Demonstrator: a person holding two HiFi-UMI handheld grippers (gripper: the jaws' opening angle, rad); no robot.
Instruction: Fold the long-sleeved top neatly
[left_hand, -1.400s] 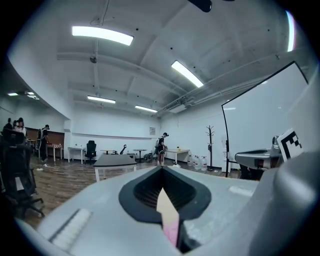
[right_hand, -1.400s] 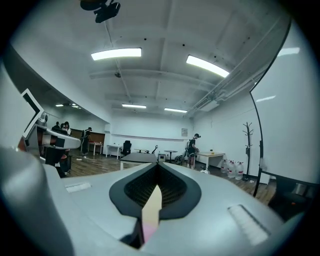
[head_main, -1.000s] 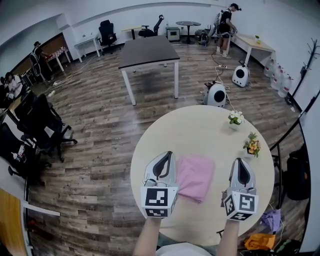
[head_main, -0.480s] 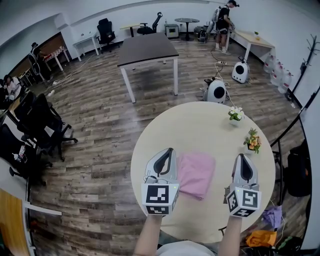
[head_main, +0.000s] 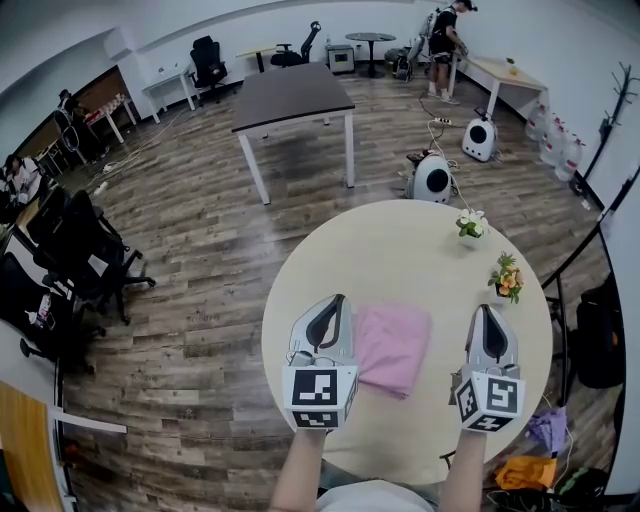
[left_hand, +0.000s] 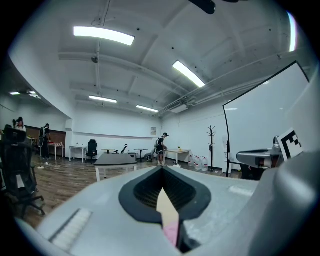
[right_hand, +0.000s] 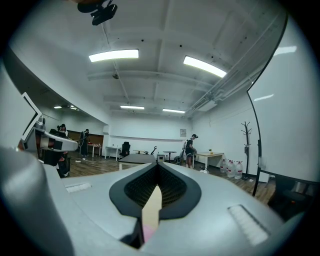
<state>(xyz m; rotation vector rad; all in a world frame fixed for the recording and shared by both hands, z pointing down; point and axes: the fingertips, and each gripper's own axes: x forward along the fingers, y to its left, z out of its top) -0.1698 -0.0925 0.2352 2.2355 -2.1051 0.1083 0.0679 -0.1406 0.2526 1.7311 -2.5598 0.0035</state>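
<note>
Head view: folded pink top (head_main: 392, 347) on table (head_main: 400, 250)
Long axis near-to-far; left gripper (head_main: 335, 303), right gripper (head_main: 487, 312) flanking, jaws pressed together, empty

Pink long-sleeved top (head_main: 392, 345), folded into a compact rectangle, lying flat on round beige table (head_main: 400, 250)

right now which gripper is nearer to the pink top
Left. In the head view the left gripper lies along the left edge of the pink top; the right gripper is off to its right, with bare table between.
</note>
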